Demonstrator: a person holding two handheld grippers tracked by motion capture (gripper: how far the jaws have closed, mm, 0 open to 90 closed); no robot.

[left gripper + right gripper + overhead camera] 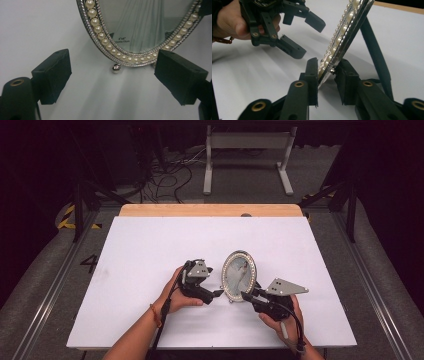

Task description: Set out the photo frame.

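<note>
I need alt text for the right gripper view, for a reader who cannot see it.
The right claw clamps the lower rim of an oval silver picture frame edged with pearl beads, which leans on its black back stand over a white table. Beyond it, a hand holds the left claw open.

Picture frame insert reads 4"x6", 10cmx15cm

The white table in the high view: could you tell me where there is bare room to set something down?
The table lies bare from the wooden strip down to the oval frame, and along both side edges. It is crowded at the near middle, where the left gripper and right gripper flank the frame.
</note>
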